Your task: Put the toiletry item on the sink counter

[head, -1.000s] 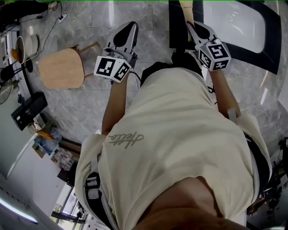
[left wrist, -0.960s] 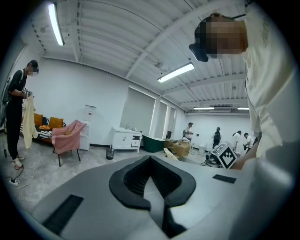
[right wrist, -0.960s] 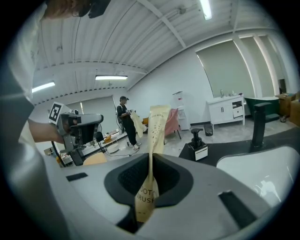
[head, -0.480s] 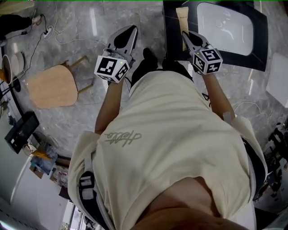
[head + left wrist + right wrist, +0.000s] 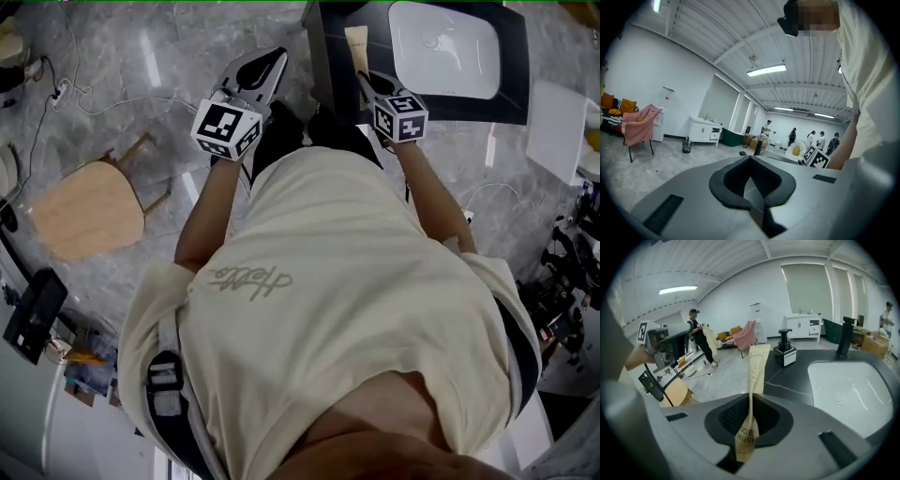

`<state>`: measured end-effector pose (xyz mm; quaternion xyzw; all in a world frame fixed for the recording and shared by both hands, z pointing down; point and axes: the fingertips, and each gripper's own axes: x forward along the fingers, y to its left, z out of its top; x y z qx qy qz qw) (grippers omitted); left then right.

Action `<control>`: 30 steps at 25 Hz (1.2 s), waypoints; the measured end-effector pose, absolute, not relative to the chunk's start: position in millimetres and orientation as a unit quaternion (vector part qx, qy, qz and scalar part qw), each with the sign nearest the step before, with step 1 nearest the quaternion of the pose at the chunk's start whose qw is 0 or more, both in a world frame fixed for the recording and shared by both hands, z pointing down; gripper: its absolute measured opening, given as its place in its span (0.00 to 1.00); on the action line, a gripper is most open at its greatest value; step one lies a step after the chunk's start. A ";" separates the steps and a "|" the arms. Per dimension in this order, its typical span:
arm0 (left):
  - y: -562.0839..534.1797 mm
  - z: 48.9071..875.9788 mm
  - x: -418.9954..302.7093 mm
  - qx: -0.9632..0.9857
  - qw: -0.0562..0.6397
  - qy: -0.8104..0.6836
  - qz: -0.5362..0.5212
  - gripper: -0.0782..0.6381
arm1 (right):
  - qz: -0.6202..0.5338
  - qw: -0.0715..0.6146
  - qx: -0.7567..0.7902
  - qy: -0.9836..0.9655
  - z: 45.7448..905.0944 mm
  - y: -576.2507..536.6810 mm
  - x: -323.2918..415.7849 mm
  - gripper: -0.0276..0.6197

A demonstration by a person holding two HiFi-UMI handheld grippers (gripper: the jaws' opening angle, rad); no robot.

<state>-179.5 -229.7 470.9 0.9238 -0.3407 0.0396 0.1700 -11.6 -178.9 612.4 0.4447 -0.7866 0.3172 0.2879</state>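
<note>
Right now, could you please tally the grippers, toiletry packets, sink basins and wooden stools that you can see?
grippers: 2, the left gripper with fingers shut on nothing, the right gripper shut on the packet
toothbrush packet: 1
sink basin: 1
wooden stool: 1
total: 5

Basin (image 5: 445, 52) in counter (image 5: 513, 66) — stool (image 5: 84, 211) L
</note>
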 end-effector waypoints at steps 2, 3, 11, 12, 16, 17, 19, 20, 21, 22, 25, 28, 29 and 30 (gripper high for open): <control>-232.3 472.7 -179.9 0.925 0.169 -0.338 0.044 0.11 | 0.326 0.302 0.440 -0.780 624.6 -173.1 -12.3 0.08; -233.5 472.5 -180.1 0.924 0.169 -0.340 0.044 0.11 | 0.332 0.307 0.439 -0.776 630.4 -170.5 -12.0 0.08; -233.3 477.7 -183.4 0.923 0.172 -0.341 0.053 0.11 | 0.353 0.358 0.430 -0.750 666.1 -166.3 -7.7 0.08; -232.7 478.3 -184.1 0.922 0.171 -0.343 0.053 0.11 | 0.353 0.362 0.430 -0.748 669.0 -167.1 -6.3 0.08; -232.6 484.4 -188.8 0.917 0.179 -0.352 0.052 0.11 | 0.354 0.361 0.443 -0.740 677.4 -175.1 -0.6 0.08; -232.2 485.9 -189.8 0.917 0.181 -0.352 0.053 0.11 | 0.355 0.360 0.445 -0.739 677.9 -177.2 -1.0 0.08; -231.0 486.5 -191.2 0.918 0.179 -0.350 0.056 0.11 | 0.356 0.363 0.446 -0.736 680.2 -177.6 -2.1 0.08; -232.1 485.6 -191.6 0.918 0.178 -0.350 0.055 0.11 | 0.357 0.367 0.446 -0.734 682.2 -177.5 -1.4 0.08; -234.2 484.3 -191.9 0.918 0.177 -0.351 0.053 0.11 | 0.359 0.371 0.446 -0.731 684.2 -177.7 -0.2 0.08; -236.3 483.0 -192.0 0.918 0.177 -0.352 0.051 0.11 | 0.361 0.373 0.447 -0.729 685.6 -177.7 0.8 0.08; -238.3 481.6 -191.3 0.919 0.176 -0.350 0.052 0.11 | 0.368 0.373 0.448 -0.724 688.9 -174.9 0.3 0.08; -239.3 482.5 -191.0 0.920 0.175 -0.347 0.054 0.11 | 0.369 0.379 0.446 -0.722 693.3 -170.9 -2.1 0.08; -239.9 482.5 -191.7 0.919 0.175 -0.348 0.053 0.11 | 0.368 0.383 0.446 -0.721 694.6 -170.1 -2.5 0.08; -240.7 482.2 -192.6 0.919 0.176 -0.349 0.052 0.11 | 0.367 0.386 0.446 -0.720 695.9 -169.9 -2.7 0.08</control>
